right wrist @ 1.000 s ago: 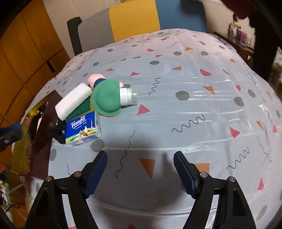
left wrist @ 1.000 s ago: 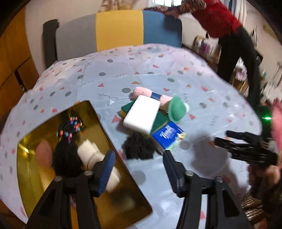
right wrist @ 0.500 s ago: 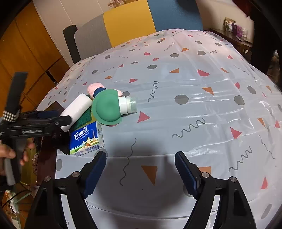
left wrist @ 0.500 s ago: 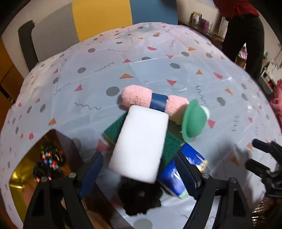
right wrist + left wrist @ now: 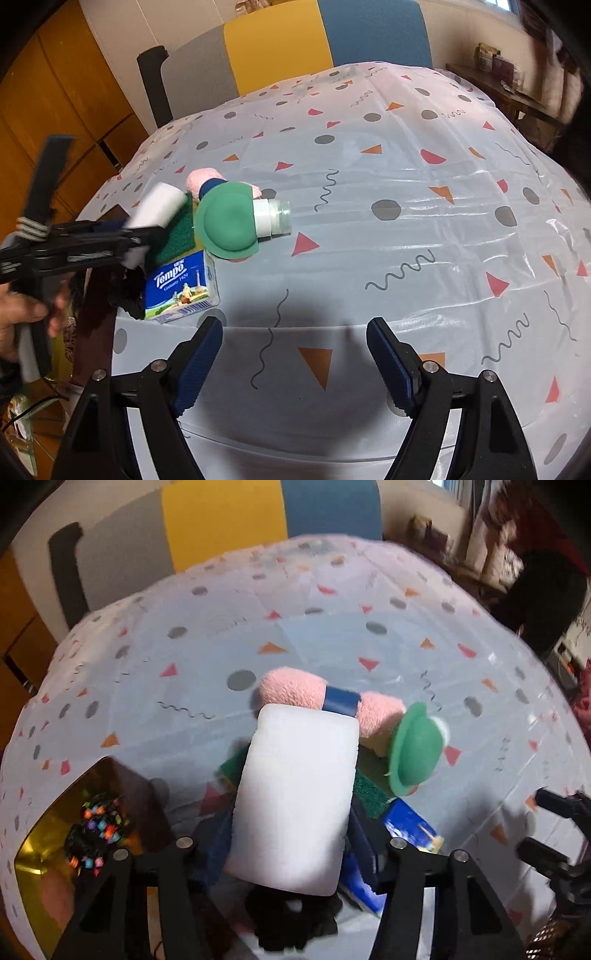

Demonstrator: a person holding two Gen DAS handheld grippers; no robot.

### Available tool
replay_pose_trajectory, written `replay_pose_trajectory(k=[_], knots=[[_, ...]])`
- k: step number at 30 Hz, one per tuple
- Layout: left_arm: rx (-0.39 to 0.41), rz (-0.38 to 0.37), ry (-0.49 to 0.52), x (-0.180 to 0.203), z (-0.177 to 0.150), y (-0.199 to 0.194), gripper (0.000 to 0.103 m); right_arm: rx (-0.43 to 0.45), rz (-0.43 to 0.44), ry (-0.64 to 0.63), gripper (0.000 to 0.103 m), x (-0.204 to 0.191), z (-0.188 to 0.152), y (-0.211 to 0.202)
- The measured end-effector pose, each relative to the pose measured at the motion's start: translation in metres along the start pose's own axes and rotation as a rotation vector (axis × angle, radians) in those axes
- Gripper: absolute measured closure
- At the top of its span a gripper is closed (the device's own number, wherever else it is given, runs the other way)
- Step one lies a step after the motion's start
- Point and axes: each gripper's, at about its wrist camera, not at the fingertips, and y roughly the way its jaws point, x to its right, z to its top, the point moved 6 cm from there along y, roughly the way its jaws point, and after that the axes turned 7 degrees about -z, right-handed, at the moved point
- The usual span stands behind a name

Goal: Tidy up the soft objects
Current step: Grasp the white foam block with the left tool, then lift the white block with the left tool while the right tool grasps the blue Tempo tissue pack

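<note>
Nearest the left camera, the left hand-held gripper (image 5: 290, 842) had its jaws closing around the white sponge (image 5: 295, 797), one blue pad on each long side; whether the pads were actually pressing yet, I couldn't tell. Right under it sat a black fuzzy thing (image 5: 291, 919) on the tabletop (image 5: 332, 642). To the left was a gold tray (image 5: 33, 849) holding a black scrunchie with coloured beads (image 5: 96, 830) and something pink I couldn't make out.

The sponge lay on top of a green scouring pad (image 5: 369, 797), with a blue tissue pack (image 5: 181, 288) just beside that. Next out were a green cap-shaped thing (image 5: 415, 753) with a small white bottle (image 5: 273, 218) sticking out of it, and a pink fluffy roll with a blue band (image 5: 295, 690) touching the sponge's far end.

The right hand-held gripper (image 5: 295, 354) hung released over bare patterned tabletop, nothing between its jaws. Beyond the table was a grey, yellow and blue chair back (image 5: 221, 528), and a person in red and black (image 5: 543, 579) at the far right.
</note>
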Motion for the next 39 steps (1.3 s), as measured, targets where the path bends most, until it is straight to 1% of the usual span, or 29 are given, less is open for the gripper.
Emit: replay_pose_trajectory(k=[2, 6, 9, 10, 11, 12, 16, 19, 21, 24, 27, 28, 29, 30, 32, 34, 36, 39], knots=[[0.052, -0.022, -0.035, 0.000, -0.005, -0.022, 0.045, -0.005, -0.001, -0.004, 0.022, 0.000, -0.001, 0.002], [0.141, -0.054, -0.067, 0.003, -0.023, -0.065, 0.045, -0.017, 0.003, -0.024, 0.022, -0.005, -0.005, 0.005], [0.189, -0.075, -0.110, 0.000, -0.042, -0.091, 0.045, -0.018, 0.021, -0.049, 0.015, -0.014, -0.009, 0.006], [0.202, -0.080, -0.121, -0.001, -0.048, -0.098, 0.045, -0.019, 0.039, -0.059, 0.011, -0.019, -0.010, 0.006], [0.223, -0.075, -0.126, -0.001, -0.057, -0.108, 0.045, -0.024, 0.055, -0.069, 0.008, -0.023, -0.012, 0.006], [0.234, -0.069, -0.128, -0.003, -0.064, -0.115, 0.045, -0.029, 0.069, -0.081, 0.007, -0.029, -0.014, 0.007], [0.249, -0.078, -0.164, -0.012, -0.092, -0.132, 0.045, -0.020, 0.103, -0.149, 0.000, -0.059, -0.015, 0.008], [0.259, -0.082, -0.195, -0.018, -0.111, -0.141, 0.045, -0.016, 0.115, -0.175, 0.000, -0.083, -0.004, 0.016], [0.265, -0.088, -0.235, -0.027, -0.124, -0.149, 0.044, -0.027, 0.116, -0.189, 0.000, -0.098, 0.003, 0.025], [0.275, -0.085, -0.277, -0.040, -0.142, -0.159, 0.044, -0.050, 0.089, -0.213, 0.000, -0.116, 0.014, 0.045], [0.277, -0.074, -0.319, -0.054, -0.158, -0.165, 0.044, -0.096, 0.069, -0.218, 0.000, -0.126, 0.021, 0.064], [0.277, -0.068, -0.338, -0.061, -0.164, -0.166, 0.044, -0.112, 0.075, -0.216, 0.004, -0.129, 0.022, 0.069], [0.275, -0.069, -0.353, -0.066, -0.168, -0.167, 0.044, -0.123, 0.067, -0.222, 0.026, -0.129, 0.021, 0.072], [0.275, -0.070, -0.366, -0.070, -0.172, -0.168, 0.044, -0.123, 0.042, -0.228, 0.030, -0.127, 0.021, 0.072], [0.282, -0.061, -0.387, -0.078, -0.179, -0.171, 0.044, -0.110, 0.013, -0.231, 0.030, -0.122, 0.020, 0.068], [0.283, -0.061, -0.396, -0.083, -0.183, -0.172, 0.044, -0.120, 0.005, -0.261, 0.031, -0.118, 0.014, 0.062], [0.292, -0.060, -0.404, -0.087, -0.186, -0.174, 0.044, -0.113, -0.020, -0.294, 0.030, -0.109, 0.006, 0.050], [0.297, -0.055, -0.422, -0.092, -0.191, -0.174, 0.044, -0.131, -0.032, -0.311, 0.030, -0.091, -0.010, 0.034]])
